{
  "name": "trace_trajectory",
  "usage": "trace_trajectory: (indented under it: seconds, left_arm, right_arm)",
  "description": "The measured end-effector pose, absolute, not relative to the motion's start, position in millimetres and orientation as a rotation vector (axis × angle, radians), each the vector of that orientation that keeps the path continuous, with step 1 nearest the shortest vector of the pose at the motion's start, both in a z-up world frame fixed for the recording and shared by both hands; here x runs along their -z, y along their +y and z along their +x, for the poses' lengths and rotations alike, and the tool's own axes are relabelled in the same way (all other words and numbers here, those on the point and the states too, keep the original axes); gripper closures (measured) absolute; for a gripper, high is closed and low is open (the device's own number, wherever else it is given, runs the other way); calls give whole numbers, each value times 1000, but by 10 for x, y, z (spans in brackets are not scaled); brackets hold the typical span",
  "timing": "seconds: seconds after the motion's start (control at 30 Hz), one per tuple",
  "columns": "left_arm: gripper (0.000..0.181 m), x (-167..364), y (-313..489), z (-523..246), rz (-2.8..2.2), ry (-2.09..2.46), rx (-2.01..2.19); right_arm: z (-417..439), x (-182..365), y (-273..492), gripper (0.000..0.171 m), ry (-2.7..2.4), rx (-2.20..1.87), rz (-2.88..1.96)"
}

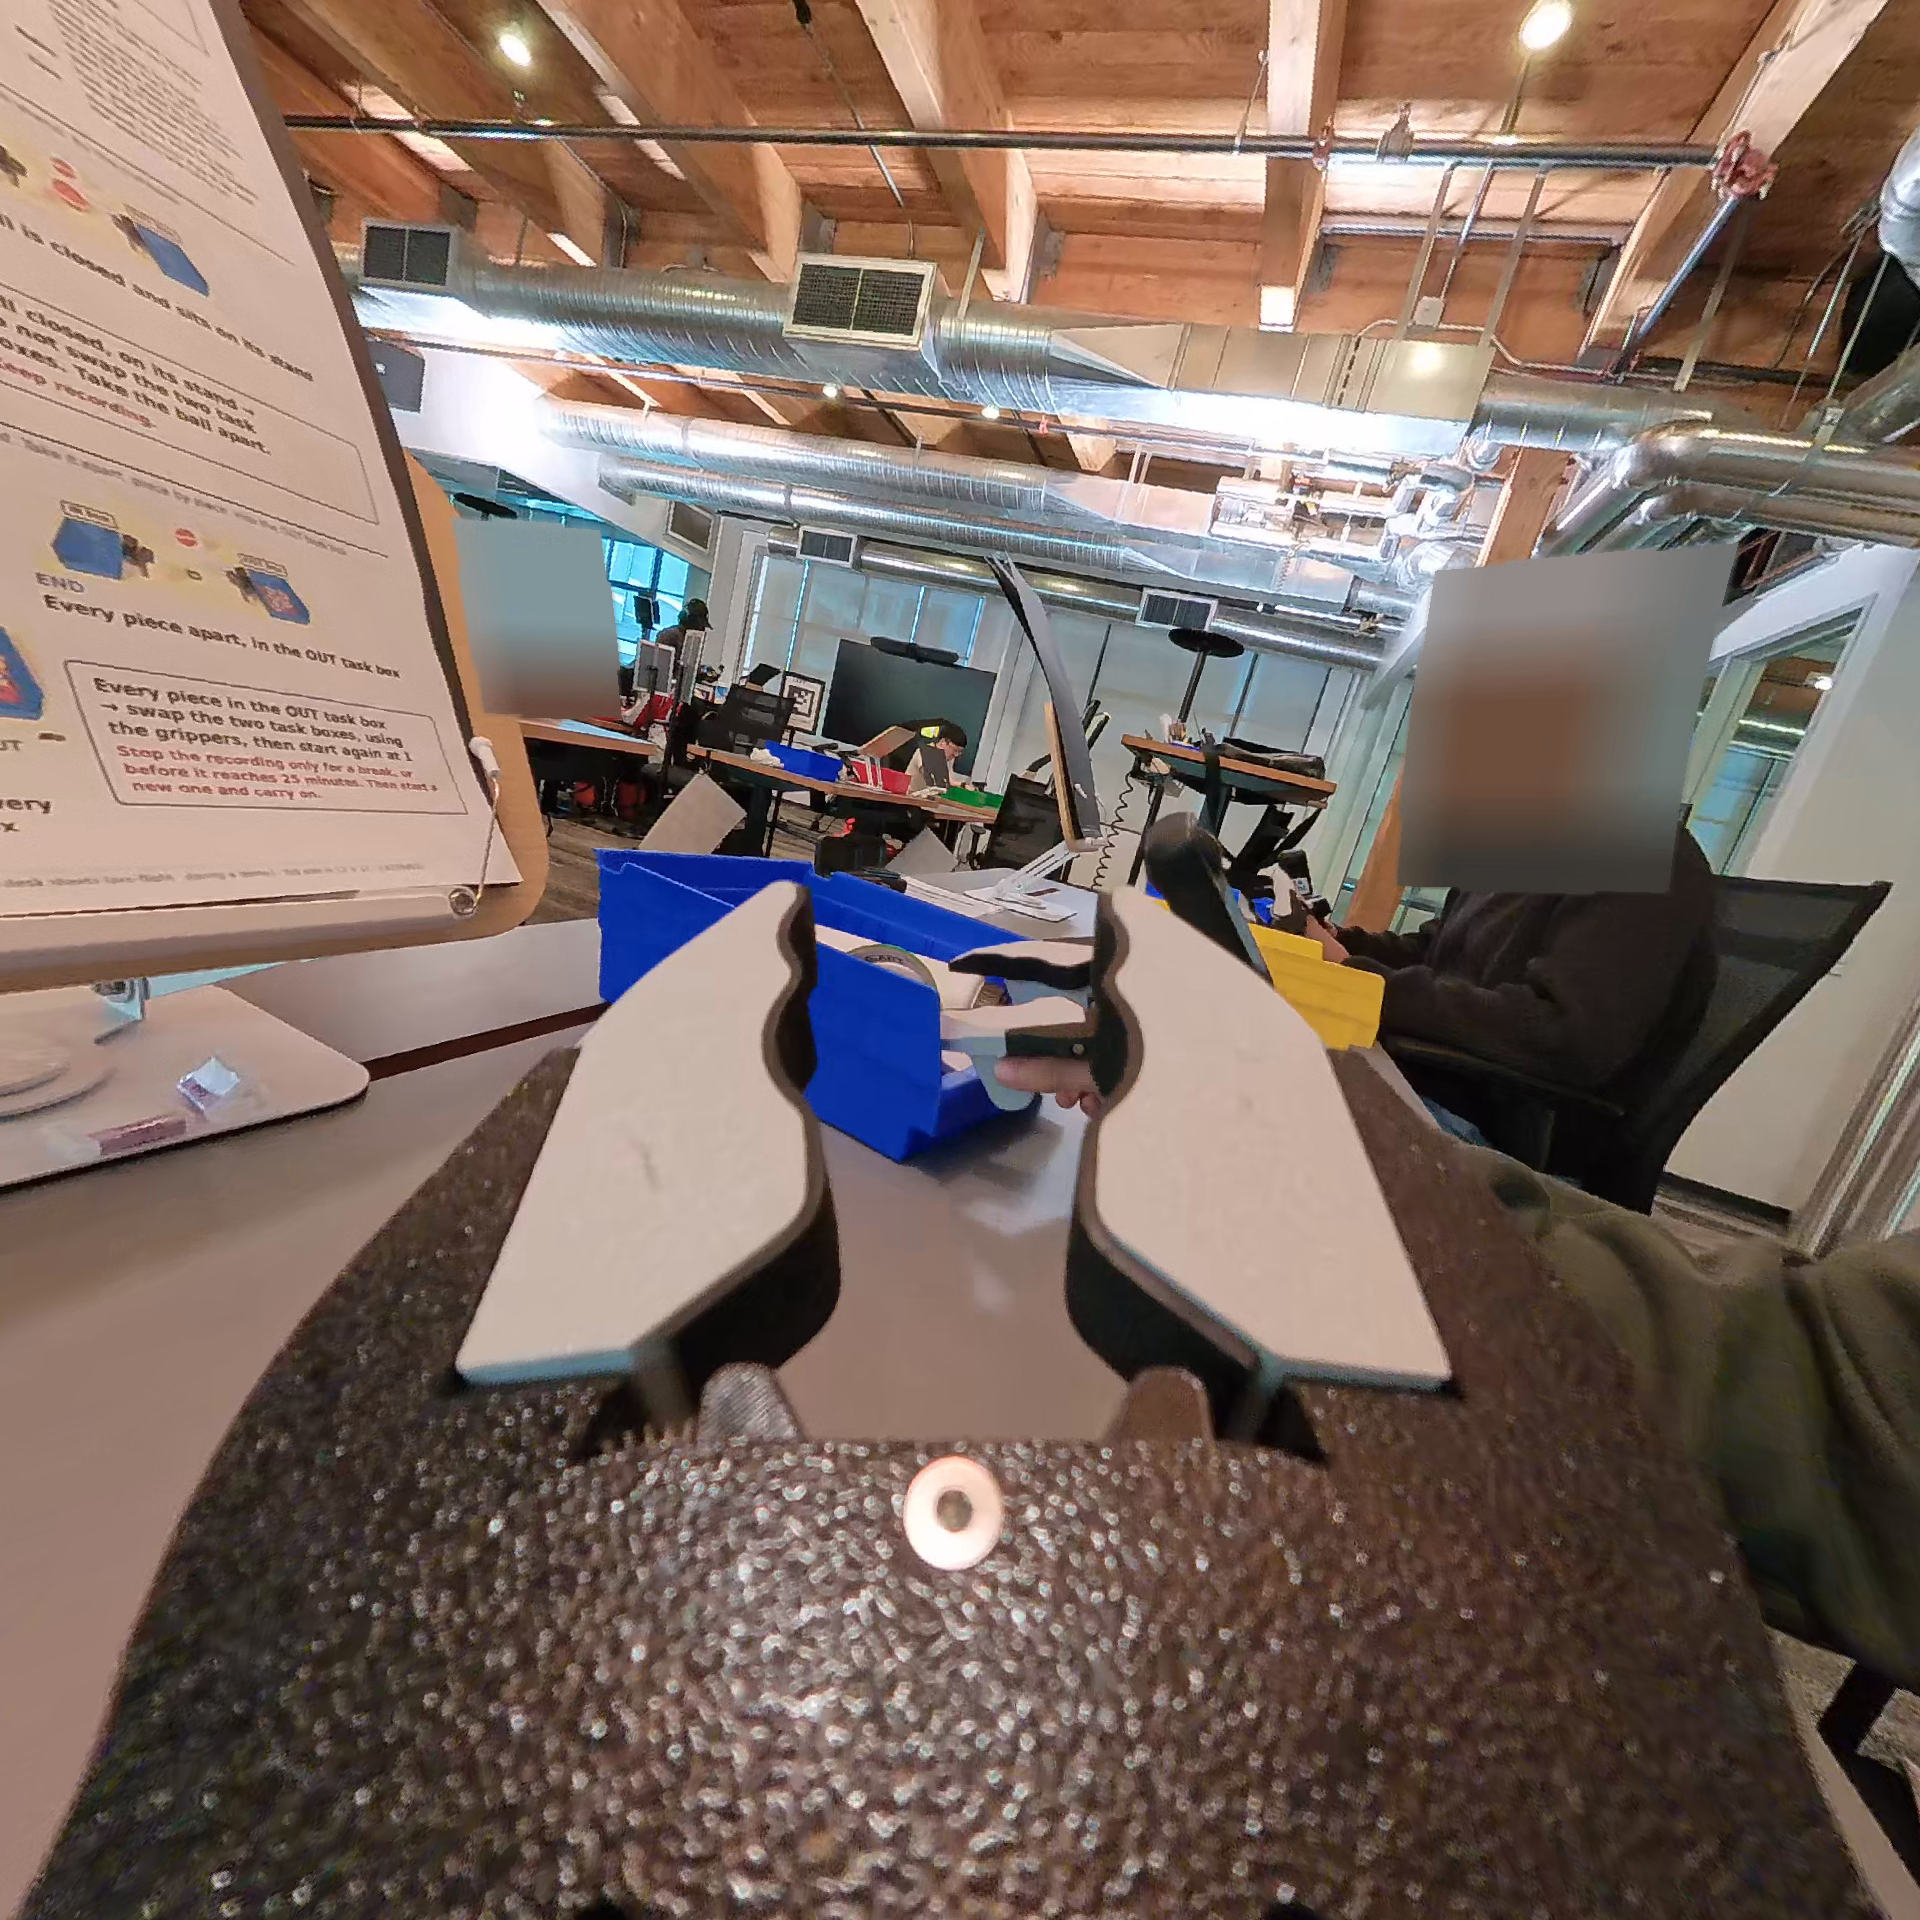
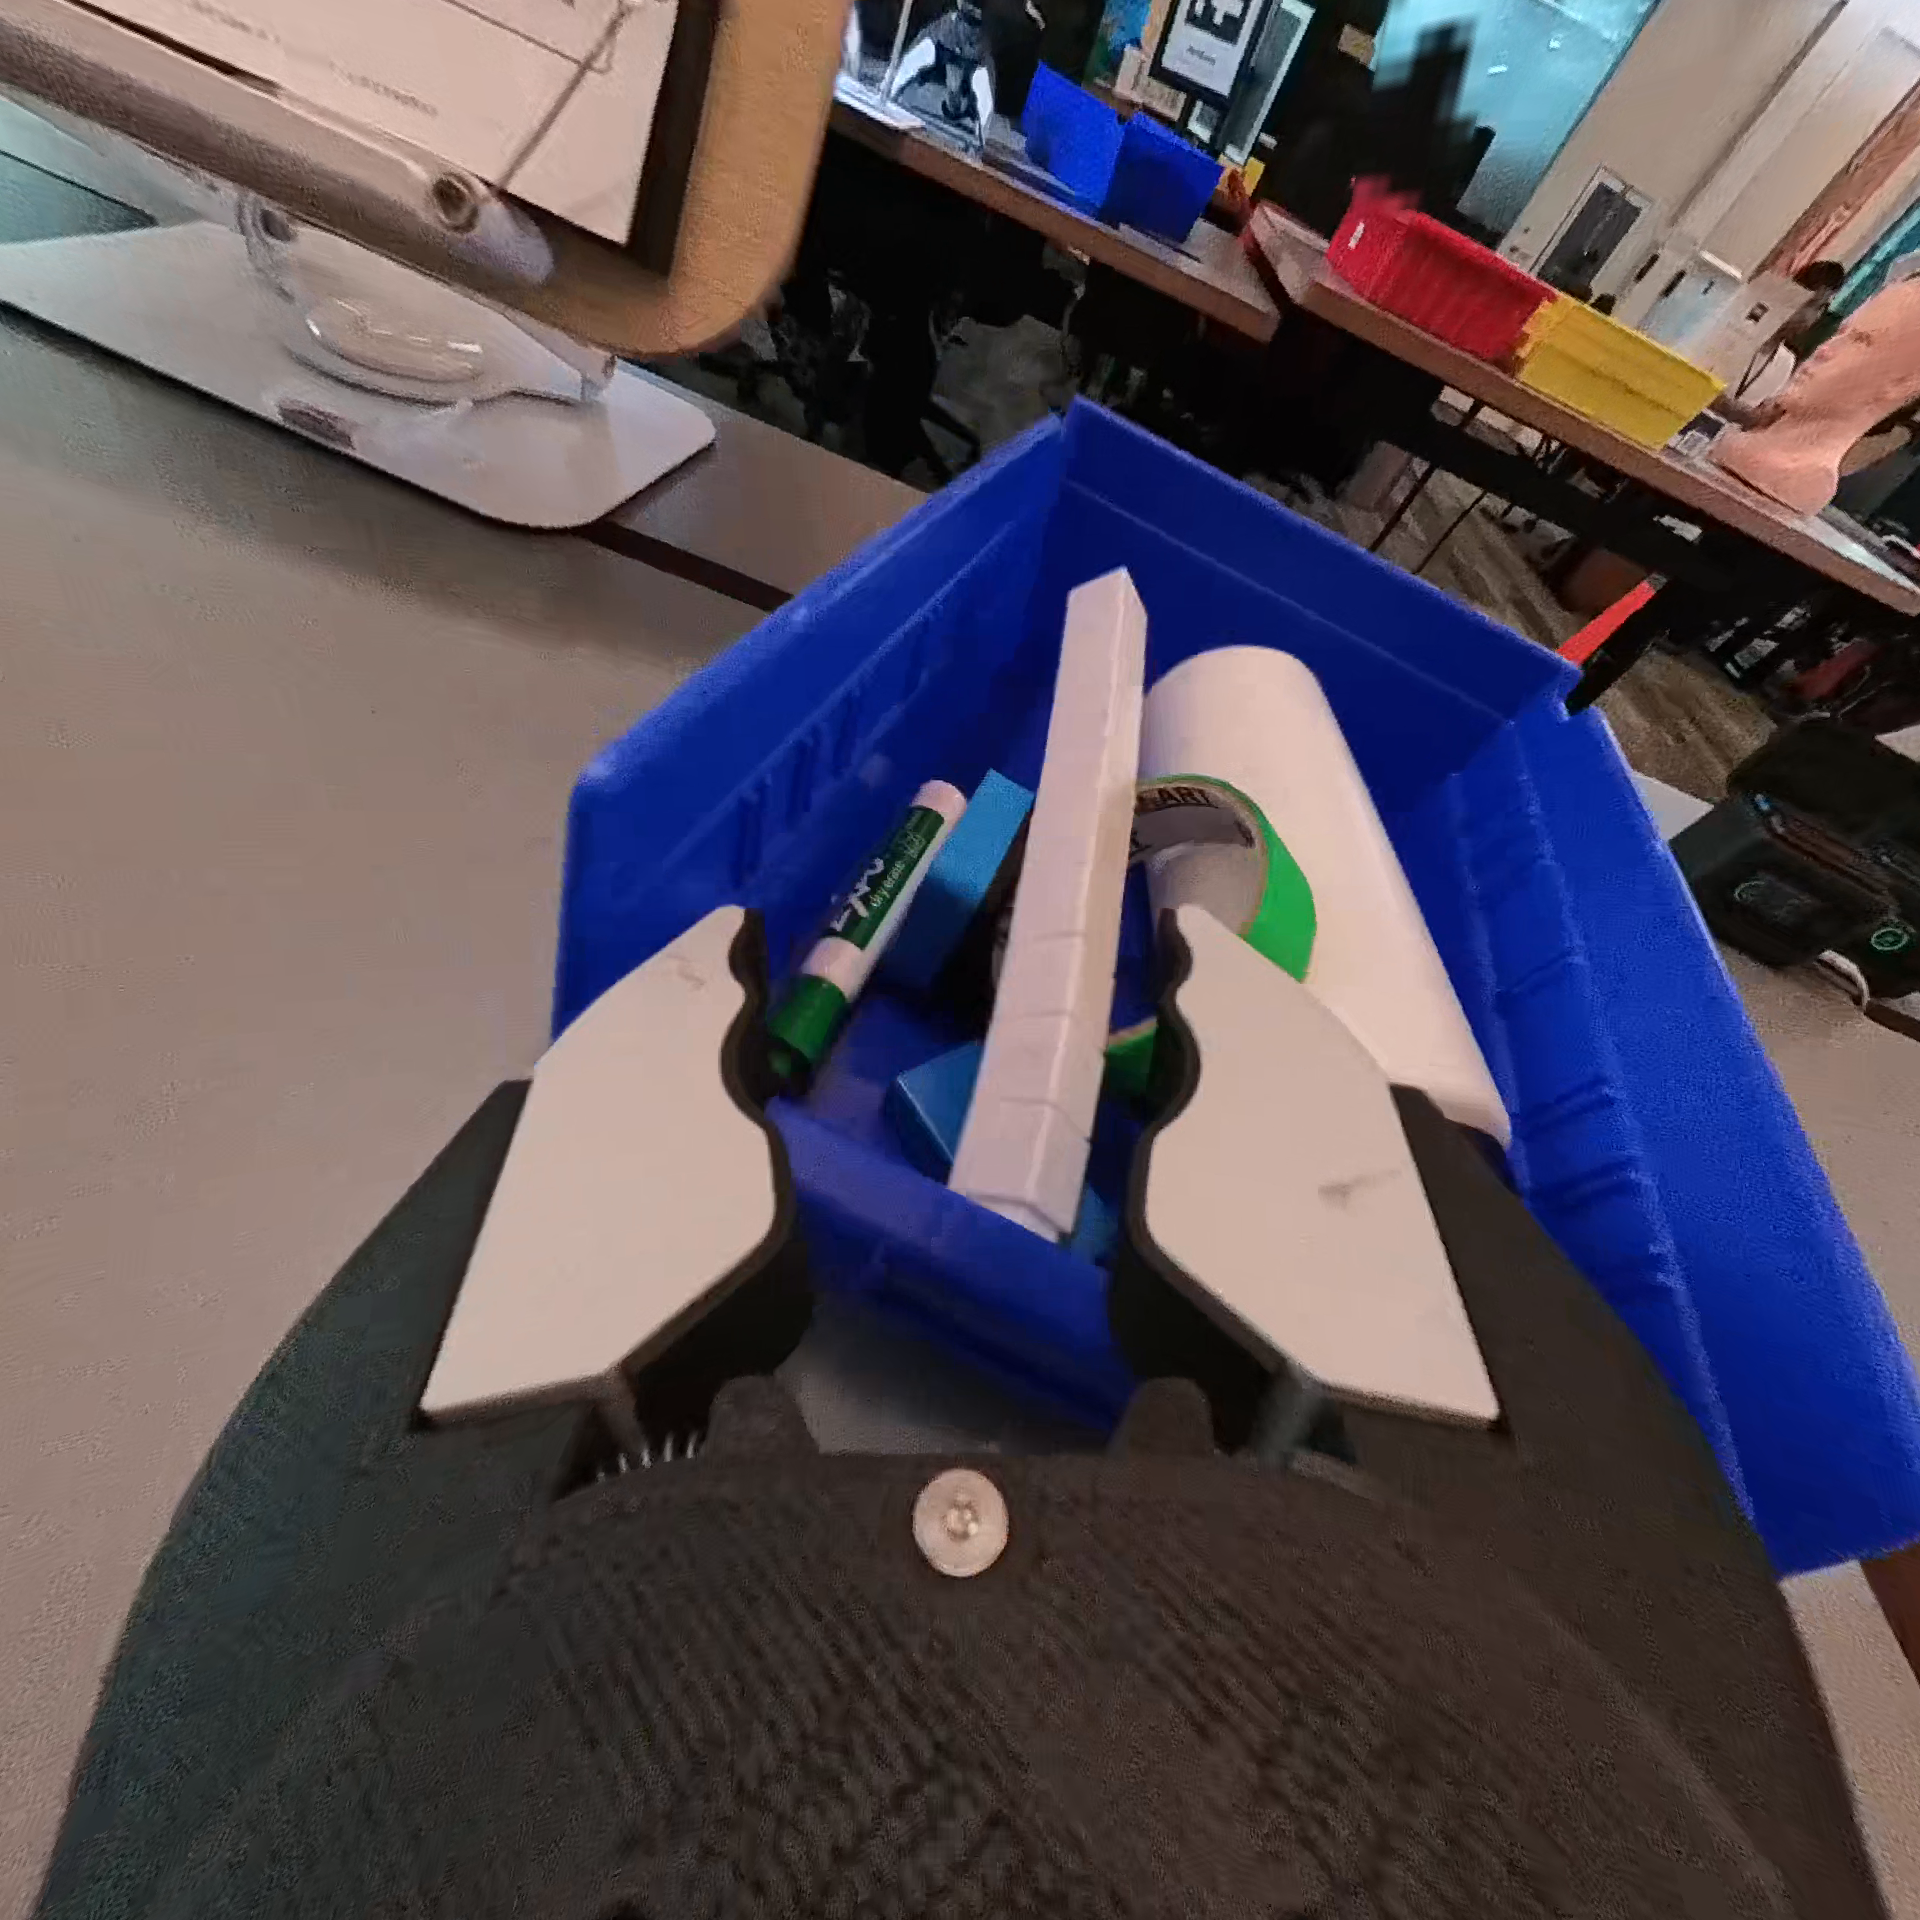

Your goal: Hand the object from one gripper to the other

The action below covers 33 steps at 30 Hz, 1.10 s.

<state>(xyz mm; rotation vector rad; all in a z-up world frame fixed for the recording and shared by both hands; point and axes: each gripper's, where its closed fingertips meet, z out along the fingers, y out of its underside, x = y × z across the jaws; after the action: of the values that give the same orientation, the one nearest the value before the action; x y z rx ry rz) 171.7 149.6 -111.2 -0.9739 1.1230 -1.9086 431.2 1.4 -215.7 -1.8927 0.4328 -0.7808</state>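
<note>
My left gripper (image 1: 956, 909) is open and empty, held above the grey table (image 1: 260, 1351) and facing a blue bin (image 1: 883, 1070). My right gripper (image 2: 958, 925) is open and empty, just over the near end of that bin (image 2: 1299, 540); it also shows in the left wrist view (image 1: 997, 1003), apart from the left one. In the bin lie a green marker (image 2: 873, 914), a long white bar (image 2: 1070, 914), a white roll (image 2: 1299, 831), a green tape roll (image 2: 1247, 873) and blue blocks (image 2: 966, 852).
A stand with an instruction sheet (image 1: 208, 520) and its flat base (image 1: 260, 1060) sit at the left on the table. A yellow bin (image 1: 1320, 987) and a seated person (image 1: 1538, 987) are to the right. Other tables hold red (image 2: 1434, 281) and yellow (image 2: 1610, 374) bins. The grippers' ends are close to 30 cm from one another.
</note>
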Motion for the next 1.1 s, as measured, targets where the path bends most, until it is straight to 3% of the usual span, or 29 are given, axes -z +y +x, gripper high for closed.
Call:
trace_trajectory:
  seconds: [0.03, 0.13, 0.17, 0.2, 0.27, 0.33, 0.67, 0.8, 0.97, 1.1]
  left_arm:
    - [131, 1109, 1510, 1714, -979, 1115, 1912]
    - [132, 1104, 1560, 1710, -989, 1098, 1898]
    - [133, 1102, 1585, 1707, -994, 1090, 1886]
    - [134, 1103, 1618, 1708, -1006, 1081, 1869]
    - [136, 1131, 1715, 1721, -1062, 1069, 1814]
    - [138, 1172, 1864, 1727, -1145, 1066, 1715]
    - [137, 1412, 3568, 798, -1658, 1046, 840]
    - [100, 1965, 4060, 752, -2086, 1278, 608]
    - [101, 2301, 4490, 988, -2411, 1309, 467]
    - [114, 2576, 4585, 1027, -2590, 1395, 290]
  right_arm:
    - [4259, 2096, 63, 98, 408, 786, -1867]
    - [4091, 1819, 171, 126, 312, 878, -1743]
    - [4001, 1711, 220, 120, 265, 892, -1689]
    - [3886, 1609, 280, 99, 224, 873, -1636]
    - [3739, 1481, 332, 104, 221, 851, -1575]
    - [3622, 1441, 406, 93, 171, 845, -1561]
    - [3110, 1787, 874, 98, -80, 736, -1635]
    - [2895, 1903, 1011, 93, -175, 694, -1674]
    - [2721, 2021, 1101, 89, -244, 614, -1687]
    - [2725, 2031, 1094, 90, -240, 596, -1692]
